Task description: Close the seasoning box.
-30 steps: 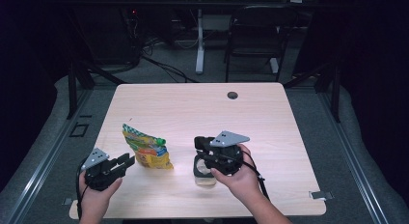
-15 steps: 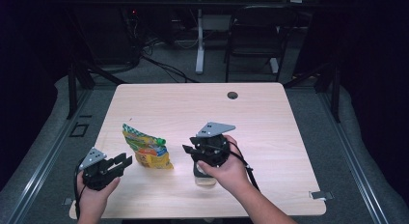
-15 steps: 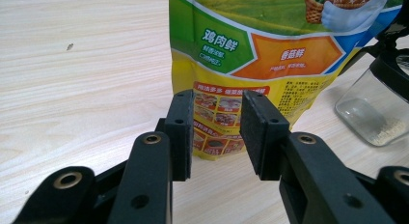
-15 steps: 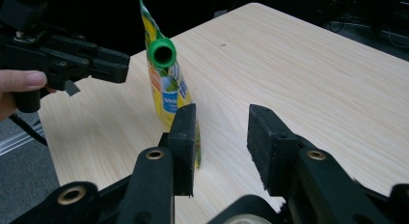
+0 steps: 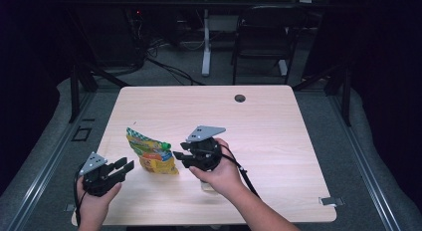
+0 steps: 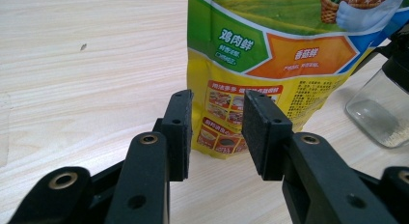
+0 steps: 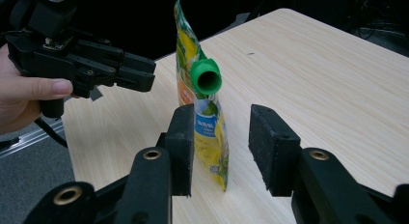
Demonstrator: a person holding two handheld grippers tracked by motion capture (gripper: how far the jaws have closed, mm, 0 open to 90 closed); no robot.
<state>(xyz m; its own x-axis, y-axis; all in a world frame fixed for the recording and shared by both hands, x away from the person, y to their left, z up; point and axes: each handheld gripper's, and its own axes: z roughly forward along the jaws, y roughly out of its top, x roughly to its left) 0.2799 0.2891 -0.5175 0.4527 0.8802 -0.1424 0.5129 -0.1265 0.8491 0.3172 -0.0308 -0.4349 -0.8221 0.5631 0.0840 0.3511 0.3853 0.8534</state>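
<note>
1. The high view looks forward and down from above the person's side onto the wooden table.
2. The left gripper view sits low, close to the seasoning pouch.
3. The right gripper view faces the same pouch's edge and green spout, sharing the tabletop.

In the high view the print on the pouch is too small to read, and the glass jar near the desk's front edge is mostly hidden under the right hand and its claw. In the left gripper view the pouch's top is cut off by the upper edge, its bottom corner sits behind the claw pads, and the jar runs off the right edge.
</note>
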